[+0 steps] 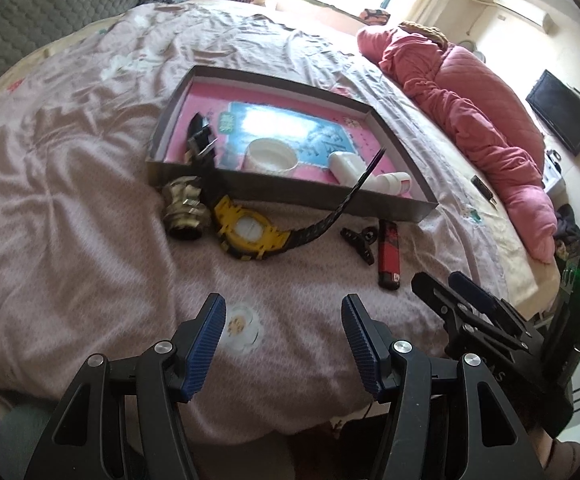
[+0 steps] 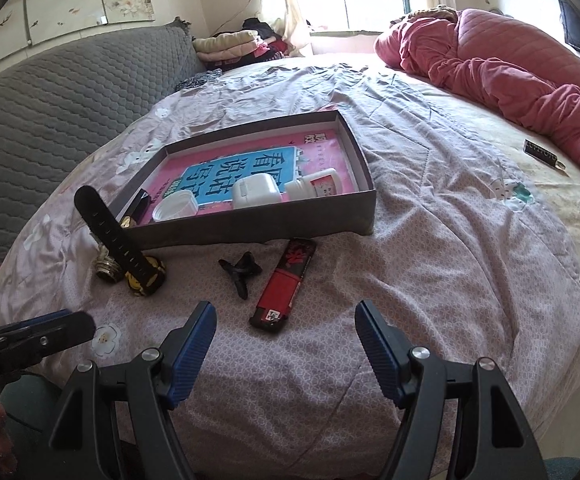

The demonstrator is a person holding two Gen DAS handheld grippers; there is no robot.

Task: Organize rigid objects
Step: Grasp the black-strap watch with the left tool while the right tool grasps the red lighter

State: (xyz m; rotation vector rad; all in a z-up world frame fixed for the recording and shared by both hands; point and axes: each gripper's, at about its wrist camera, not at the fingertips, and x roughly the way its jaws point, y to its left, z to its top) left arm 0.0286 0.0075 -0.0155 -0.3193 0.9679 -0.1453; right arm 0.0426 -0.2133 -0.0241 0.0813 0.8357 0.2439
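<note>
The lighter [image 2: 283,285] lies on the bed just ahead of the right claw [image 2: 285,344], long axis pointing toward the box [image 2: 249,224] (both claws spread, empty); the left claw [image 1: 283,342] sits farther off.

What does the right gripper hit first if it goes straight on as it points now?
Probably the red lighter: it lies just ahead of the open right gripper, slightly left of centre. Past it stands the box's near wall. Depth is uncertain in the fisheye view.
</note>
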